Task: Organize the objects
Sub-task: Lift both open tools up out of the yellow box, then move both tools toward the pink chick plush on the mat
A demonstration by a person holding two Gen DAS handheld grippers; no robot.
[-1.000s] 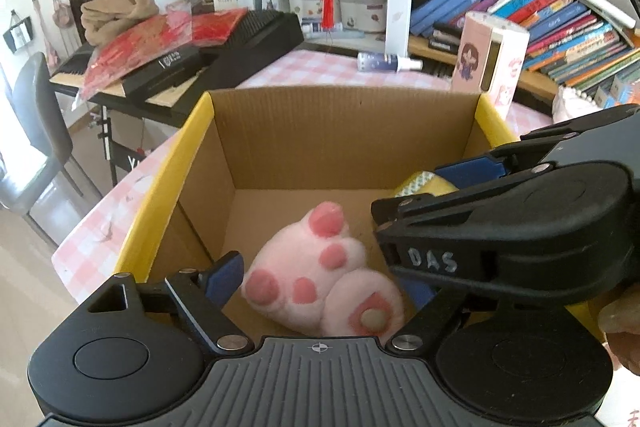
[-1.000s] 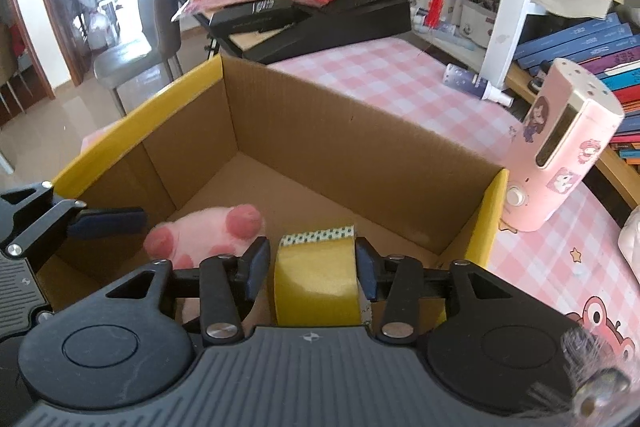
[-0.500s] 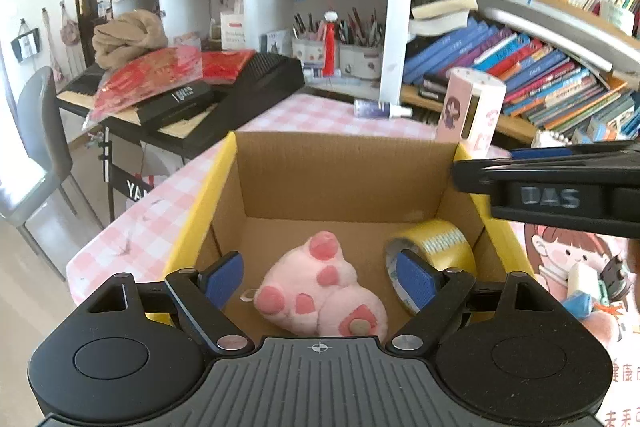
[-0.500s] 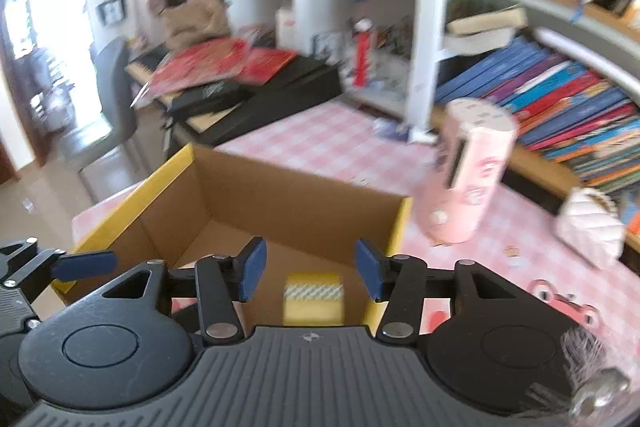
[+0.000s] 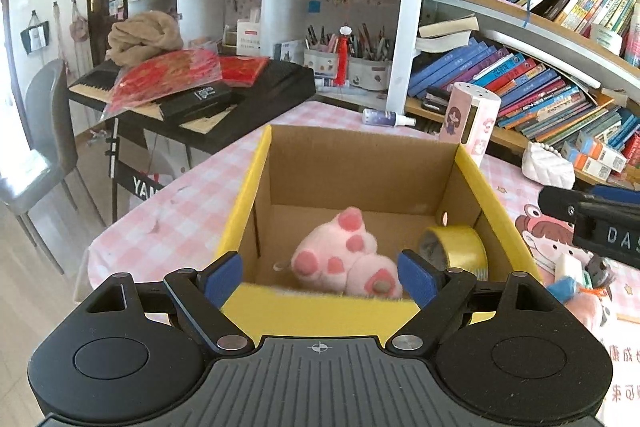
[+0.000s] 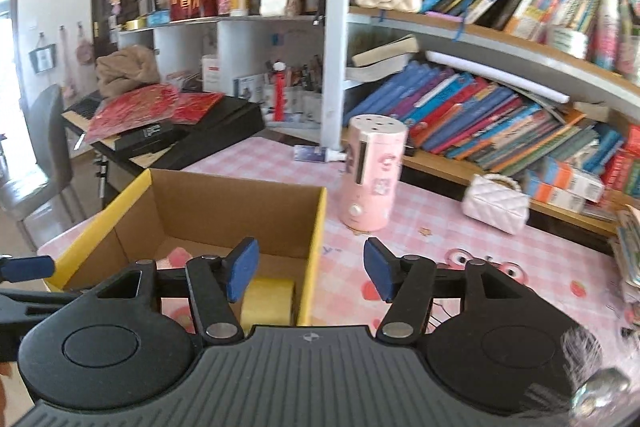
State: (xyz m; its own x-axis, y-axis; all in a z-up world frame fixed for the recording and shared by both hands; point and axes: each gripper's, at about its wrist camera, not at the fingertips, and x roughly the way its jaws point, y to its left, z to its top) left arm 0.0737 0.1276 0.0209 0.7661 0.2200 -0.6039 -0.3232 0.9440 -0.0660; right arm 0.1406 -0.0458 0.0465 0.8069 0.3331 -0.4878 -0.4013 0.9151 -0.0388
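The left hand-held gripper [image 5: 320,277] hangs at the near rim of the cardboard box [image 5: 362,163] with its blue pads wide apart and nothing between them. The right hand-held gripper [image 6: 306,269] is above the right wall of the box; its jaws are opening and they hold nothing.

In the left wrist view, the box with yellow flaps stands on the counter [image 5: 192,207], which has a pink checked cloth. Inside the box, the pink plush toy [image 5: 346,259] lies on the floor of the box, near the front. The roll of yellow tape [image 5: 454,253] stands on its edge at 3 o'clock from the toy, just beside it and against the right wall.

In the right wrist view, the pink cylinder [image 6: 372,175] stands upright on the counter at 1 o'clock from the box, apart from it. The white quilted purse [image 6: 496,205] lies at 3 o'clock from the cylinder, near the bookshelf [image 6: 500,131].
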